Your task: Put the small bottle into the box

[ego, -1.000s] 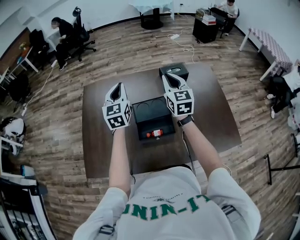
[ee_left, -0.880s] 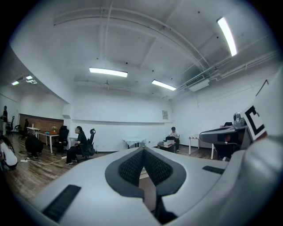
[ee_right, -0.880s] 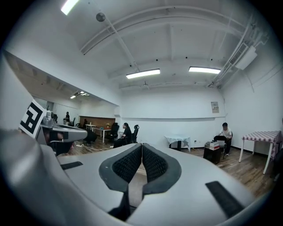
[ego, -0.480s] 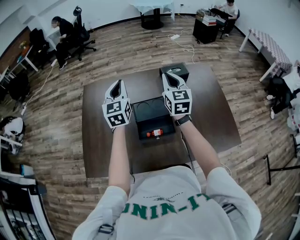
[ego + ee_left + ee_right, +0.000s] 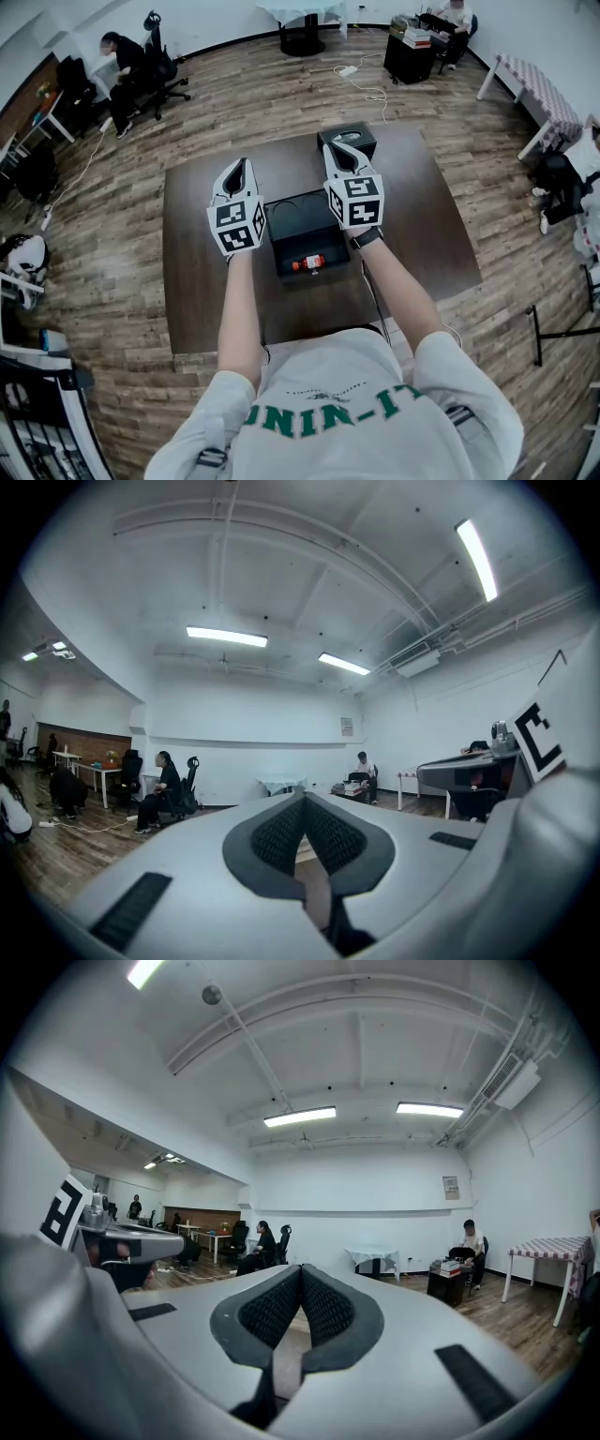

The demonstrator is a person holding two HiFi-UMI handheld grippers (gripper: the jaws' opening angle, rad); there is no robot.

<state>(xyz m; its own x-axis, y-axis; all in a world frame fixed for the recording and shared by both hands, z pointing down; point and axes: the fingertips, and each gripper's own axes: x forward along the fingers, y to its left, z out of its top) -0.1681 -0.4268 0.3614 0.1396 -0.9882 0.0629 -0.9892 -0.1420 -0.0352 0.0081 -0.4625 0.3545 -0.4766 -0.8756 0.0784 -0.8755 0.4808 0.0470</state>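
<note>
The bottle lies inside the box, mid-desk. Left gripper and right gripper hover level beside it, jaws closed and empty, so the job looks done.

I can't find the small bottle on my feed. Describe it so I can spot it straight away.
Find the dark brown table on the wooden floor; an open black box sits at its centre. The small bottle lies on its side at the box's near end, the only bright red thing against all that black.
</note>
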